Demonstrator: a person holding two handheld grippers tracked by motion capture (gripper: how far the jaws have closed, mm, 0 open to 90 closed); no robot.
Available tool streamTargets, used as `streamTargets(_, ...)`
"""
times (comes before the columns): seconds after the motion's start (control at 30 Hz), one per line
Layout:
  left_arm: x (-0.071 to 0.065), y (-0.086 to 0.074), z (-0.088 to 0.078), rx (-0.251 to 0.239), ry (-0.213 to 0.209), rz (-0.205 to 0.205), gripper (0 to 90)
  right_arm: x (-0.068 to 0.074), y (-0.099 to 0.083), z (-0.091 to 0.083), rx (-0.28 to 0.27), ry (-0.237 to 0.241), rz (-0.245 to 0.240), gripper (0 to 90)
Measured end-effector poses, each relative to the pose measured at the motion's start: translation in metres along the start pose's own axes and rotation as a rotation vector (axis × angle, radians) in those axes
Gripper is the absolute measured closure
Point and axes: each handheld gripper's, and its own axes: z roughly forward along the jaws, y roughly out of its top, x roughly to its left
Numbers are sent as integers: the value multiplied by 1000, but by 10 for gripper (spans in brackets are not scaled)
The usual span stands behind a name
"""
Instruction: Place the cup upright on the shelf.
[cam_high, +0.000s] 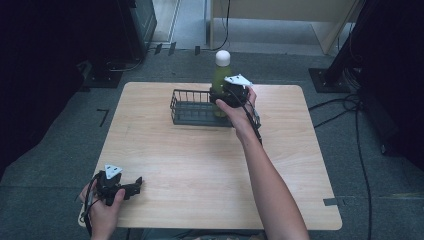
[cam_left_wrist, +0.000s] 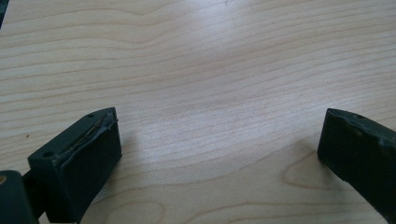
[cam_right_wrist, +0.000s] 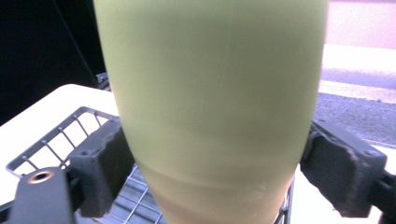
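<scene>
We see a pale green bottle (cam_high: 220, 80) with a white cap, standing upright in the right end of a dark wire basket (cam_high: 192, 108) at the far middle of the table. In the right gripper view its smooth body (cam_right_wrist: 215, 107) sits between the two jaws, basket grid beneath.

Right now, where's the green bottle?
High view: the green bottle stands upright in the right end of the wire basket, at the table's far edge, between the right gripper jaws.
</scene>
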Motion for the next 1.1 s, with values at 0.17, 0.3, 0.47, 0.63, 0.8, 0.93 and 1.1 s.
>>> streamTargets(0.17, 0, 0, 0, -1, 0, -1, 0, -3, 3, -8, 9, 1, -10, 88)
streamTargets(0.3, 0, 0, 0, -1, 0, -1, 0, -4, 2, -16, 8, 12, -19, 69)
streamTargets(0.47, 0, 0, 0, -1, 0, 0, 0, -5, -2, -28, 11, 33, -34, 45)
streamTargets(0.63, 0, 0, 0, 0, 0, 0, 0, -9, -9, -41, 7, 41, -41, 38)
streamTargets(0.8, 0, 0, 0, 0, 0, 0, 0, -12, -17, -54, -3, 44, -37, 38)
streamTargets(0.93, 0, 0, 0, 0, 0, 0, 0, -15, -24, -62, -9, 47, -37, 38)
streamTargets(1.1, 0, 0, 0, 0, 0, 0, 0, -18, -32, -72, -9, 54, -26, 39)
